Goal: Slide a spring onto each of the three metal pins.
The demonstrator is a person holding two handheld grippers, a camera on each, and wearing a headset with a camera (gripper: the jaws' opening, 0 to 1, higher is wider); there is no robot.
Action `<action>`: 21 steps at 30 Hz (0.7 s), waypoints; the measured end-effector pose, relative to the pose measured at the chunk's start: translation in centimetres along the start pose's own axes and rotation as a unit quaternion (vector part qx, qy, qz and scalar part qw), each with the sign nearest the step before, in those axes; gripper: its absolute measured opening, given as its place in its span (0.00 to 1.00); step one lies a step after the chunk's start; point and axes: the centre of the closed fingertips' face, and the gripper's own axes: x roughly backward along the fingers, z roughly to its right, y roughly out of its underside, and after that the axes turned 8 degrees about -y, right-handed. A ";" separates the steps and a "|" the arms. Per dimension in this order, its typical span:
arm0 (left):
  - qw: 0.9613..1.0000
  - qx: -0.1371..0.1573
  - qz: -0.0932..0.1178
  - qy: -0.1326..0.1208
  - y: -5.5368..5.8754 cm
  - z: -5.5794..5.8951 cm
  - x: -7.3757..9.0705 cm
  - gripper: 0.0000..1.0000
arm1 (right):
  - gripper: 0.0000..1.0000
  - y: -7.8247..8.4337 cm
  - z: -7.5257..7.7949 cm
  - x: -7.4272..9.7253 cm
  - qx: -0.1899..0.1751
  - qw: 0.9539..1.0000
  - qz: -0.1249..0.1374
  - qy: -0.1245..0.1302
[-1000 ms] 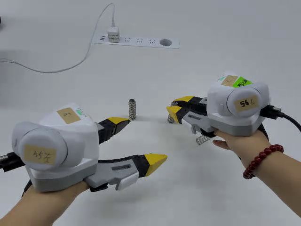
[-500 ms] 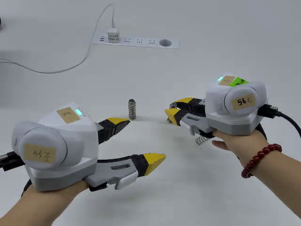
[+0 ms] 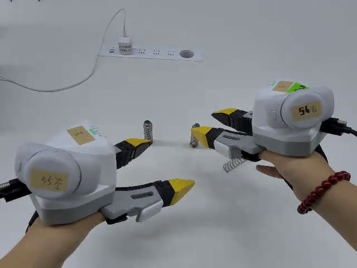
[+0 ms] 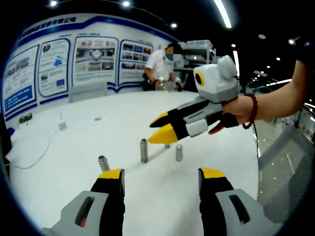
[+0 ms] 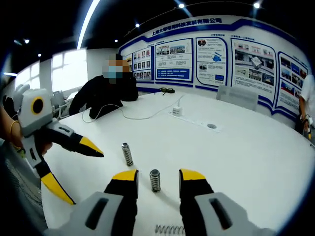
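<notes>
Two upright pins stand on the white table, each with a spring on it: one just beyond the upper jaw of my left gripper, the other at the lower jaw tip of my right gripper. In the right gripper view that second pin stands between my right gripper's open jaws. A loose spring lies flat below the right gripper. In the left gripper view a third, shorter pin looks bare. Both grippers are open and hold nothing.
A white power strip with a plugged charger and cable lies at the far edge of the table. People sit and stand beyond the table in the gripper views.
My right gripper has drawn back a little to the right and upward, and its jaws stand slightly wider, baring the sprung pin at its tip. The left gripper has hardly moved; the head camera shifted.
</notes>
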 end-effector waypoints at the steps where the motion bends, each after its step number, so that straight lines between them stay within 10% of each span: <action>1: 1.000 -0.002 0.000 0.001 0.0 0.1 -0.1 0.62 | 0.35 -0.1 0.0 0.3 -0.002 1.000 0.001 0.001; 21: 0.999 -0.030 -0.007 0.022 -0.6 1.8 -2.6 0.61 | 0.45 0.3 0.7 4.7 -0.039 0.999 0.009 0.017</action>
